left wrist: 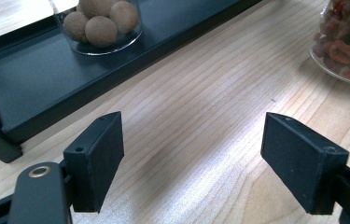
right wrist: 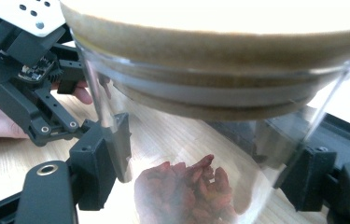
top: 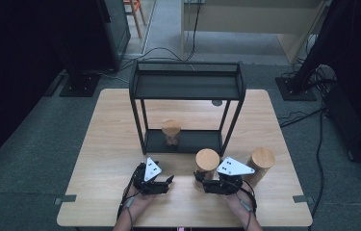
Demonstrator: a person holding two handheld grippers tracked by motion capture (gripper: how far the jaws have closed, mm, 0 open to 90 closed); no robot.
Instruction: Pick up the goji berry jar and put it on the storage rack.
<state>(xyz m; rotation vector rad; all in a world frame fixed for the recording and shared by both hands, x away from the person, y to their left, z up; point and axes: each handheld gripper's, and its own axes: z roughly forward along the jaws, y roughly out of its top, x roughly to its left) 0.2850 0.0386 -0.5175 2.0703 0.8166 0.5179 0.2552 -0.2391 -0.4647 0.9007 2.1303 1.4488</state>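
The right claw (top: 201, 182) is pinching a glass jar (top: 206, 166) with a cork lid (top: 207, 158). In the right gripper view, the two black jaws press on the clear wall of this jar (right wrist: 200, 140) from both sides, and red dried fruit (right wrist: 186, 186) lies at its bottom. The jar stands on the wooden surface (top: 110, 144), just in front of the black shelf rack (top: 186, 86), near the rack's front right leg.

The left claw (top: 167, 185) is spread, with nothing between its jaws. In the left gripper view, only bare wood of the surface (left wrist: 196, 116) is seen between the two pads. The left claw is near the right one, and its tips point toward the held jar, but they are apart from it. In that view the jar with red fruit (left wrist: 347, 42) is at the upper right edge.

A second jar (top: 171, 133) with a cork lid stands on the lower tray of the rack. In the left gripper view it holds round brown pieces (left wrist: 100, 21) and sits on the dark tray (left wrist: 46, 79).

A third jar (top: 261, 163) with a cork lid stands on the surface at the right of the right claw, just beside it. I cannot tell what is inside it.

The upper tray of the rack carries nothing. Both forearms come in from the bottom edge of the high view.
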